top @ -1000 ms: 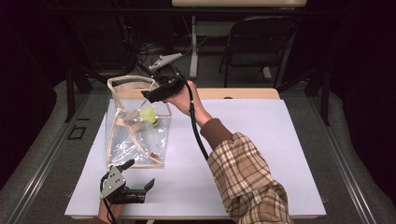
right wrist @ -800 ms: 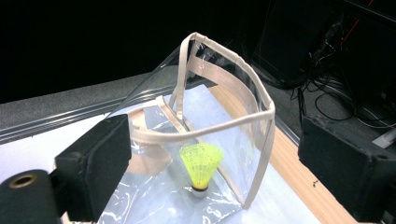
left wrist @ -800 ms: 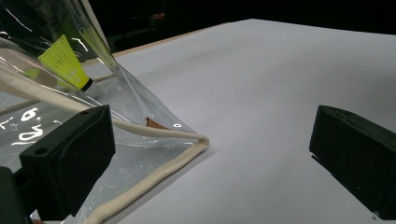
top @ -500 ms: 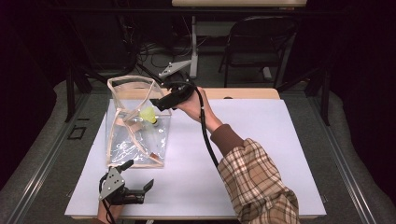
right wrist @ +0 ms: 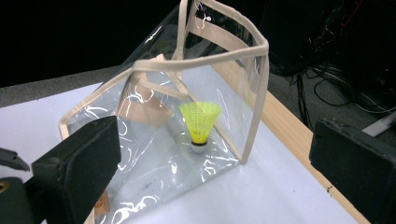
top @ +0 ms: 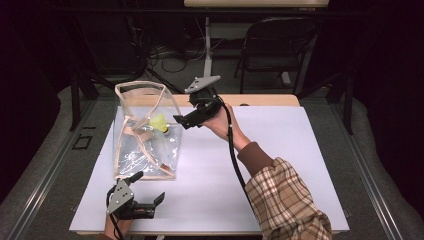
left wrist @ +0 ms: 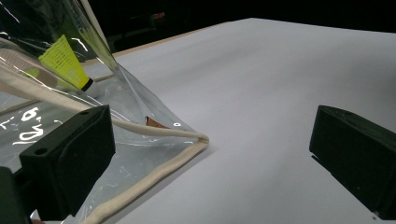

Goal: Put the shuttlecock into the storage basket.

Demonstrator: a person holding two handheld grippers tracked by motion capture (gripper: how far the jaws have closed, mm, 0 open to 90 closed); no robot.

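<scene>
Overhead, clear bag [top: 145, 132] stands on white tabletop [top: 280, 150], left half; yellow shuttlecock [top: 160, 123] inside. Right gripper [top: 179, 121] just beside bag's right wall, jaws just opened wide, nothing between. Left gripper [top: 159, 204] low at near edge, jaws spread, empty. Left gripper view: bag corner [left wrist: 140, 135] beside one jaw. Right gripper view: shuttlecock [right wrist: 200, 122] upright inside bag [right wrist: 154, 154], cork down.

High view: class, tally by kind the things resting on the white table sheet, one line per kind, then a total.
Clear plastic bag with cream fabric trim: 1
Yellow shuttlecock inside it: 1
Black hand-held gripper at the near edge: 1
Total: 3
</scene>
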